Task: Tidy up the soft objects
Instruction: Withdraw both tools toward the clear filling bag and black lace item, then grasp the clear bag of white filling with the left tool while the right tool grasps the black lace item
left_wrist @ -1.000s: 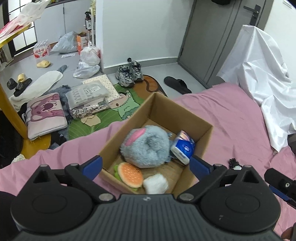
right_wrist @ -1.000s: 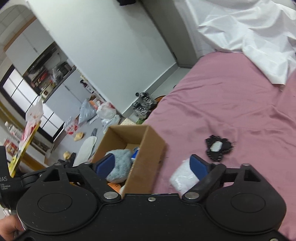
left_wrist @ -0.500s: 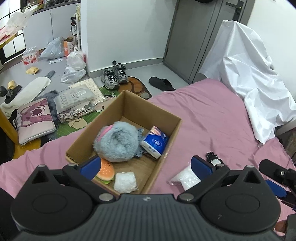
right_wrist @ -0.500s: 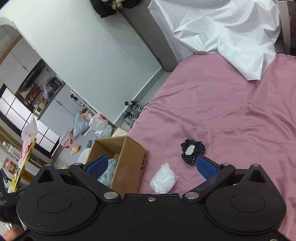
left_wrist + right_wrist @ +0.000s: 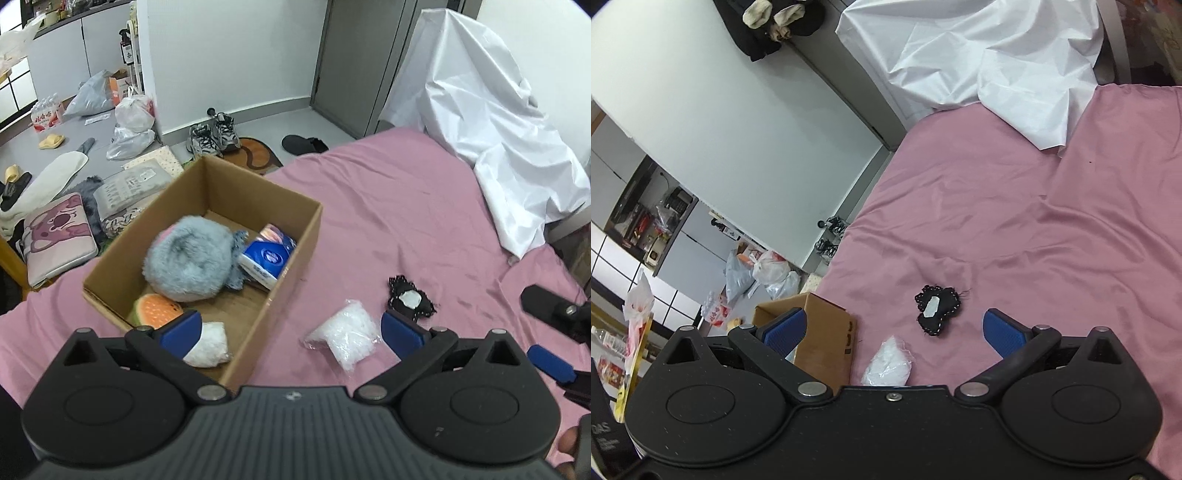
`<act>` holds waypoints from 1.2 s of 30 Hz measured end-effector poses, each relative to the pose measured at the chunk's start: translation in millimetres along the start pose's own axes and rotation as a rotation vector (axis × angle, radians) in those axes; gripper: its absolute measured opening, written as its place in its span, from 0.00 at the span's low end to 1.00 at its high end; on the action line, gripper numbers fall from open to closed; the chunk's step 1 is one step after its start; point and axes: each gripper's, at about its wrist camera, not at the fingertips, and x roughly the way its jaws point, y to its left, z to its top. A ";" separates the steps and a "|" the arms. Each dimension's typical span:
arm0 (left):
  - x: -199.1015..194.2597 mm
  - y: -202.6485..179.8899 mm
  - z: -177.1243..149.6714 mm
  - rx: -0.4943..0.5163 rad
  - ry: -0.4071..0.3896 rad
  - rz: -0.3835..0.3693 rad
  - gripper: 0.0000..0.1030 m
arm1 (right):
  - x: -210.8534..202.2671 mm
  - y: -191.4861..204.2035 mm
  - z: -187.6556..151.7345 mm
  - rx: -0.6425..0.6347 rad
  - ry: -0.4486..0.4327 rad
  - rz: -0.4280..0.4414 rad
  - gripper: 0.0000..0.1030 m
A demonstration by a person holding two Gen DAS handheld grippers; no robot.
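Observation:
A cardboard box (image 5: 295, 236) sits on the pink bed and holds a grey furry plush (image 5: 188, 258), a blue tissue pack (image 5: 267, 256), an orange-and-green soft toy (image 5: 157, 310) and a white wad (image 5: 208, 343). To its right on the sheet lie a clear bag of white stuffing (image 5: 343, 338) (image 5: 888, 363) and a small black frilled pouch (image 5: 410, 301) (image 5: 936, 309). My left gripper (image 5: 291, 330) hangs open above the box's near right corner. My right gripper (image 5: 894, 330) is open wide above the bag and pouch; nothing is between its fingers.
A white sheet (image 5: 487, 122) is draped over the bed's far right. The box (image 5: 827, 336) stands near the bed's left edge. Beyond that edge the floor holds shoes (image 5: 212, 136), plastic bags (image 5: 133, 118), a slipper (image 5: 304, 143) and cushions. The right gripper's finger (image 5: 550, 363) shows at the left view's right edge.
Both grippers have drifted rightward across the bed, away from the box. The bag of stuffing and the black pouch now sit in front of them. The right jaws widened slightly.

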 end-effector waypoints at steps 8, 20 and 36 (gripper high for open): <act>20.4 -17.1 -13.7 -0.040 0.048 -0.002 0.97 | 5.6 -10.3 0.1 0.012 0.019 0.014 1.00; 46.3 -42.7 -25.4 -0.075 0.046 0.036 0.91 | 17.1 -32.8 5.2 0.068 0.033 0.019 1.00; 74.1 -57.0 -32.4 -0.191 0.019 0.111 0.80 | 59.5 -57.8 5.1 0.141 0.103 0.060 0.79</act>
